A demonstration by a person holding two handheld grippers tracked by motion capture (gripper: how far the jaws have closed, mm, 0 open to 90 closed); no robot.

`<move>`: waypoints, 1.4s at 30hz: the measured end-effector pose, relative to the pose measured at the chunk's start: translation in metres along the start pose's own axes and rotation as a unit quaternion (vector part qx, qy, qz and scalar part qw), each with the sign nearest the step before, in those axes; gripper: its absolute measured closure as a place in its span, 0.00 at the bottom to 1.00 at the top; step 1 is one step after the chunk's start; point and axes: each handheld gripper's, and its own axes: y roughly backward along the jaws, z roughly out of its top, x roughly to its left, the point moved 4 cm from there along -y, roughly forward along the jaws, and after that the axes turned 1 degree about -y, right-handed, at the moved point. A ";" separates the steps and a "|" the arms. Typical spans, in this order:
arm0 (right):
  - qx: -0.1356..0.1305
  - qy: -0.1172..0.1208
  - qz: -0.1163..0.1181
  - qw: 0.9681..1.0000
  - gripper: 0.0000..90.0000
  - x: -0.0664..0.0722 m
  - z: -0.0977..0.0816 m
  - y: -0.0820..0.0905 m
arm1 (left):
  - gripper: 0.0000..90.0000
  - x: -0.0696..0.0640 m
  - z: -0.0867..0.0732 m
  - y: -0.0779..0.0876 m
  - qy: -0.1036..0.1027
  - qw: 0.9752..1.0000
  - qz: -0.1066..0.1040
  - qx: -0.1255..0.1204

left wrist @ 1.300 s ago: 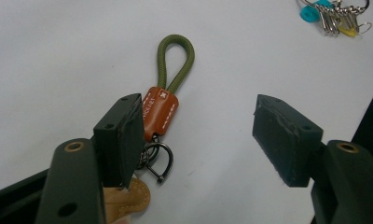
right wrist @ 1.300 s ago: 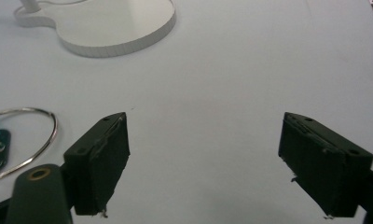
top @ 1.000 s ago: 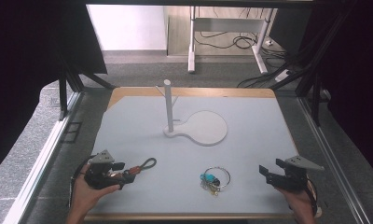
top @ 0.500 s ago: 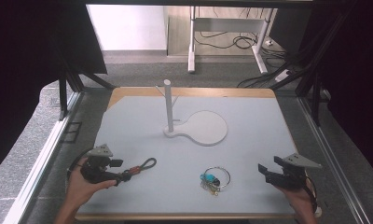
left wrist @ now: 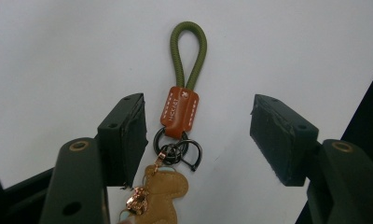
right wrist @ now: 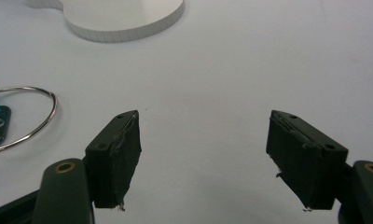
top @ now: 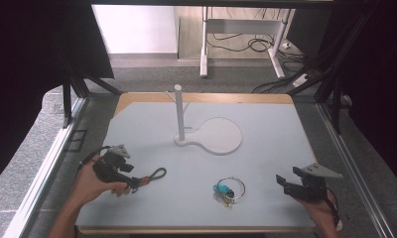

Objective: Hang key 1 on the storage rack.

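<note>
Keychain [left wrist: 180, 112] lies btwn left gripper's [left wrist: 196, 140] closing, untouching jaws.

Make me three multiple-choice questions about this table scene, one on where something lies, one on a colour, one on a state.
1. The keychain lies
A. between the left tongs' jaws
B. on the white stand's base
C. under the right tongs

2. Its cord loop is
A. red
B. olive green
C. white

3. The right tongs are
A. shut on the metal ring
B. open with nothing between the jaws
C. shut tight

Answers:
1 A, the left gripper view shows it between the jaws.
2 B, the loop is olive green there.
3 B, the jaws stand apart over bare table.
</note>
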 end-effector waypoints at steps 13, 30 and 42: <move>0.020 0.020 0.001 1.000 0.29 0.009 -0.005 -0.002 | 0.47 0.001 0.015 -0.018 -0.023 0.998 -0.005 0.058; 0.041 0.031 0.004 0.999 0.29 0.013 -0.010 -0.008 | 0.58 0.005 0.018 -0.044 -0.061 0.988 0.011 0.144; 0.046 0.037 0.004 0.998 0.29 0.015 -0.010 -0.010 | 0.61 0.004 0.019 -0.058 -0.074 0.982 0.017 0.174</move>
